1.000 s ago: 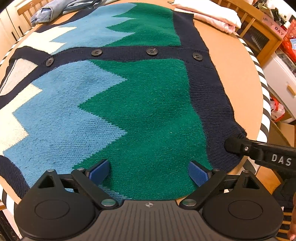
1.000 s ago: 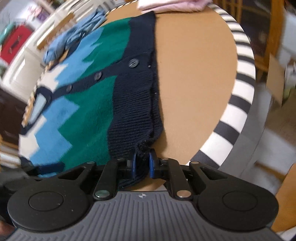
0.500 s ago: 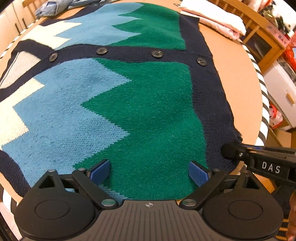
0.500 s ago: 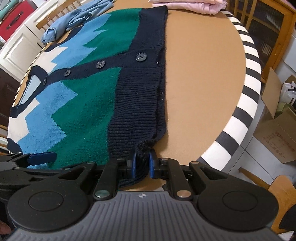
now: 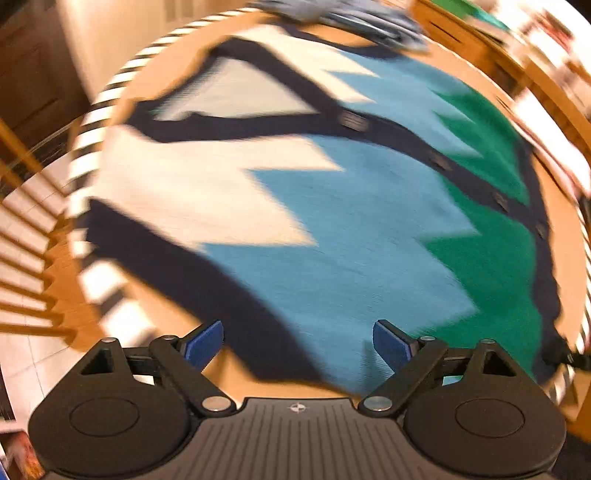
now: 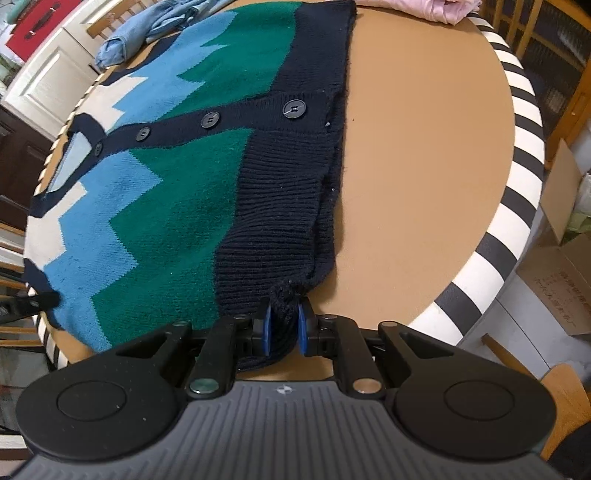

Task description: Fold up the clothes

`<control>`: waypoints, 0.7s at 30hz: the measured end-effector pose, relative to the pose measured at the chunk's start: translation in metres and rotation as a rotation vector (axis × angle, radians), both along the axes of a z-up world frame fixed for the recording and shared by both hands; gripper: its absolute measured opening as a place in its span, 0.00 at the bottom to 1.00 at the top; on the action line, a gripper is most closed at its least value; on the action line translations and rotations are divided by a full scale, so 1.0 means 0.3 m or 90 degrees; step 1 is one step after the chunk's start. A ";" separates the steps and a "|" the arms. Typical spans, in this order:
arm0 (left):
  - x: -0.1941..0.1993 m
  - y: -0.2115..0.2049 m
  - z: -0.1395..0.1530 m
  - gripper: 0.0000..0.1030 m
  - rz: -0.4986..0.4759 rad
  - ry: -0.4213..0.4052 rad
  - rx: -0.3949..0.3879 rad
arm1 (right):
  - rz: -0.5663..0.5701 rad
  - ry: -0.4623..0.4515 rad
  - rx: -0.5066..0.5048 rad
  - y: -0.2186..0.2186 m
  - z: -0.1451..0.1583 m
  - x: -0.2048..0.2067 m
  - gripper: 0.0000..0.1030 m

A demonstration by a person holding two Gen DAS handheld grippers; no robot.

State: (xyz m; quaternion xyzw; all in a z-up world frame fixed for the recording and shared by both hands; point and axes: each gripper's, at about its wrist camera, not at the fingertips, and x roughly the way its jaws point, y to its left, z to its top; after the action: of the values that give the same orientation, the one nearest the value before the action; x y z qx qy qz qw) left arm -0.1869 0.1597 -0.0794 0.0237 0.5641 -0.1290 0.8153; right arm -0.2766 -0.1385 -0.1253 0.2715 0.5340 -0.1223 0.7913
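Observation:
A knitted cardigan [image 6: 177, 206] in green, light blue, white and navy, buttoned down the middle, lies flat on a round table [image 6: 424, 155]. My right gripper [image 6: 283, 325] is shut on the navy ribbed hem corner at the near edge. In the blurred left wrist view the same cardigan [image 5: 332, 236] fills the table, and my left gripper [image 5: 297, 345] stands open above its near navy edge with nothing between the blue pads. The left gripper's dark tip [image 6: 40, 301] shows at the cardigan's near left corner in the right wrist view.
A blue denim garment [image 6: 147, 33] lies at the table's far side and folded pink clothes [image 6: 436, 7] at the far right. The table rim [image 6: 517, 206] is black and white striped. Wooden chairs [image 5: 26, 266] and a cardboard box [image 6: 565, 273] stand around.
My left gripper has swept left along the cardigan's near edge, from the green part to the blue and white shoulder end, and rolled. The right gripper keeps its hold on the hem.

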 end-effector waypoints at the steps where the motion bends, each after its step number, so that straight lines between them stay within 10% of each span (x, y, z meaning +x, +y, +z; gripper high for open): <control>1: 0.031 0.049 0.004 0.88 0.004 -0.010 0.009 | -0.005 0.004 -0.008 0.009 0.002 0.004 0.14; 10: 0.307 0.428 0.047 0.83 -0.067 -0.103 0.049 | -0.136 0.023 -0.054 0.078 0.004 0.007 0.15; 21: 0.363 0.392 -0.046 0.76 -0.218 -0.116 0.038 | -0.187 0.063 -0.051 0.099 0.011 0.010 0.15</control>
State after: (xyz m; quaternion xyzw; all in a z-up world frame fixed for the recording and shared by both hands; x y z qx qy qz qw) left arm -0.0780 0.2774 -0.0933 0.1547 0.4795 -0.2461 0.8280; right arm -0.2737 -0.1089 -0.1221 0.3085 0.5216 -0.2714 0.7478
